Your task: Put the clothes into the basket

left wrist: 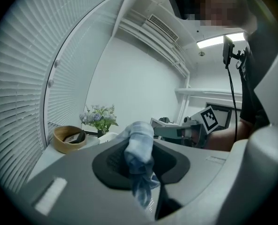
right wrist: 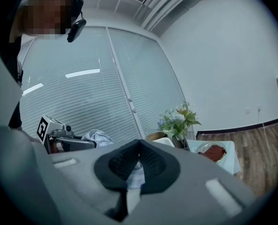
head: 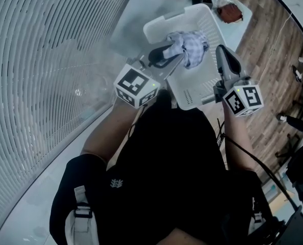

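1. The cloth [head: 190, 45], a pale checked bundle, hangs bunched over the middle of the white basket [head: 192, 93]; I cannot tell whether it touches the bottom.
2. The left claw [head: 164, 55] has its jaws closed tight on the cloth's left end, with fabric bulging above the pads.
3. The right claw [head: 222, 50] is nearly closed, with a pale scrap of fabric pinched between its pads.
4. The basket stands at the near edge of the table [head: 126, 29].
5. A plant [right wrist: 179, 121] and a wooden bowl [left wrist: 66, 139] sit at the table's far edge.
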`<state>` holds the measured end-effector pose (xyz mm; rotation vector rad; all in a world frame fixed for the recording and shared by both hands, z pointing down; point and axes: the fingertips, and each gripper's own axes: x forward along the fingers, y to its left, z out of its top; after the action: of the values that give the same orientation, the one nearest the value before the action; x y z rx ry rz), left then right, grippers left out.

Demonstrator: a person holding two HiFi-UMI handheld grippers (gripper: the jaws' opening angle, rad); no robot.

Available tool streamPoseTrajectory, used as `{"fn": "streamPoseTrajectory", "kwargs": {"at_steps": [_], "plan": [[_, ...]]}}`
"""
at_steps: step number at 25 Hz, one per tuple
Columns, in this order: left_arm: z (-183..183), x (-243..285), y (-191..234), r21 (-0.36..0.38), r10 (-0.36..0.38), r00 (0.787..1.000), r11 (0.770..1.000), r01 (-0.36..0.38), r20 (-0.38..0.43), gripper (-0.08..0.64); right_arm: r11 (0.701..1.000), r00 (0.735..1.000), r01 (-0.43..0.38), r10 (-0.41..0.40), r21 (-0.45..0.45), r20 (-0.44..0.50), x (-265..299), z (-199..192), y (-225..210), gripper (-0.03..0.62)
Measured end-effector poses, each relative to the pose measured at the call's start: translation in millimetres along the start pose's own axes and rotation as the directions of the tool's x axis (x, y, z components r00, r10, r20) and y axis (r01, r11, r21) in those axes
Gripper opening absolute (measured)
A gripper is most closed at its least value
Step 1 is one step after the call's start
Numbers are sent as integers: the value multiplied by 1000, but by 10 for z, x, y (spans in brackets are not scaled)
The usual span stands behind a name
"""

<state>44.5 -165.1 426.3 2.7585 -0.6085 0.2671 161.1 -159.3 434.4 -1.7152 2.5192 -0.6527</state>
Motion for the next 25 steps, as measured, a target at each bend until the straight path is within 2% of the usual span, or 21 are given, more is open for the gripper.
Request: {"fn": "streamPoseTrajectory", "kwargs": {"at_steps": [4, 8, 12, 20, 25], "plan": [[-56, -23, -20, -6, 7, 1000, 1000, -7, -15, 95, 1000, 1000, -19, 19, -17, -10, 46, -35, 120, 1], [-92, 40, -68, 34, 11, 999, 999, -9, -50, 97, 999, 1000, -22, 21, -27, -15, 108, -58, 134, 0], [-84, 116, -61, 42, 16, 998, 999, -14, -66, 97, 999, 999, -25, 25, -31, -23, 160, -83, 156, 2], [-320, 295, 18, 59, 41, 989, 998, -33, -141, 104, 999, 999, -33, 31, -26, -43, 276, -200, 64, 2], [-353, 306, -39, 78, 35, 984, 997, -21, -172, 114, 999, 999, -36, 35, -26, -37, 280, -154, 65, 2]]}}
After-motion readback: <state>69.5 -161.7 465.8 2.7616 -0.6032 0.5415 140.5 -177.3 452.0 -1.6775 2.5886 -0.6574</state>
